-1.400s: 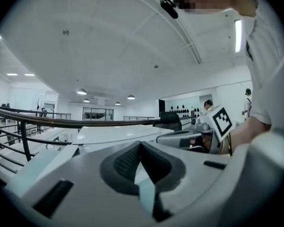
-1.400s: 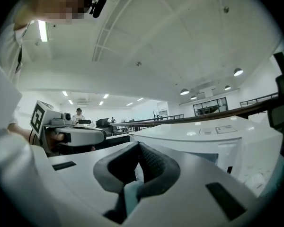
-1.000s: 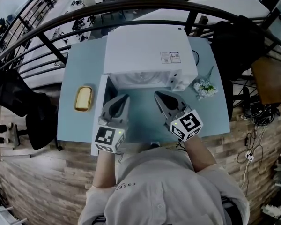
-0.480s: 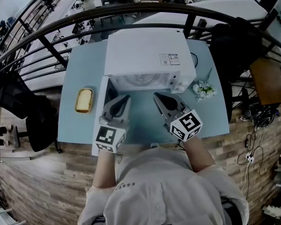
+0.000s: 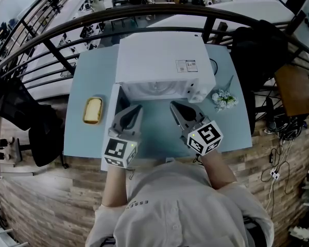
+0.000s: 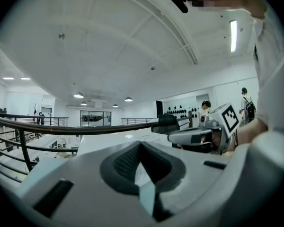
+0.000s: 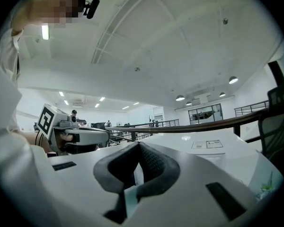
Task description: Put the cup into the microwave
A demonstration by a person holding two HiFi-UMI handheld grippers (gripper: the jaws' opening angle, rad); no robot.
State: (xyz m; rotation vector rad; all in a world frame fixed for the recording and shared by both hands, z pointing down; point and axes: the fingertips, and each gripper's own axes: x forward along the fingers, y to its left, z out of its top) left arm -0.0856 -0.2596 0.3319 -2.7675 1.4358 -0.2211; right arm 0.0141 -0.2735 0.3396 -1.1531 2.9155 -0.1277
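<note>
A white microwave (image 5: 165, 60) stands at the back of the light blue table (image 5: 87, 71); its door (image 5: 112, 107) hangs open to the left and the cavity (image 5: 154, 89) looks empty. No cup shows in any view. My left gripper (image 5: 136, 107) is held level just in front of the open cavity, beside the door, jaws shut with nothing between them. My right gripper (image 5: 173, 105) hovers level to its right, also shut and empty. In the left gripper view the left gripper (image 6: 141, 143) has its pads meeting at the tip, as does the right gripper (image 7: 138, 145) in its own view.
A loaf of bread (image 5: 92, 108) lies on the table's left side. A small bunch of white flowers (image 5: 224, 98) lies right of the microwave. A dark railing (image 5: 144, 14) curves behind the table, and a black chair (image 5: 20, 107) stands to the left.
</note>
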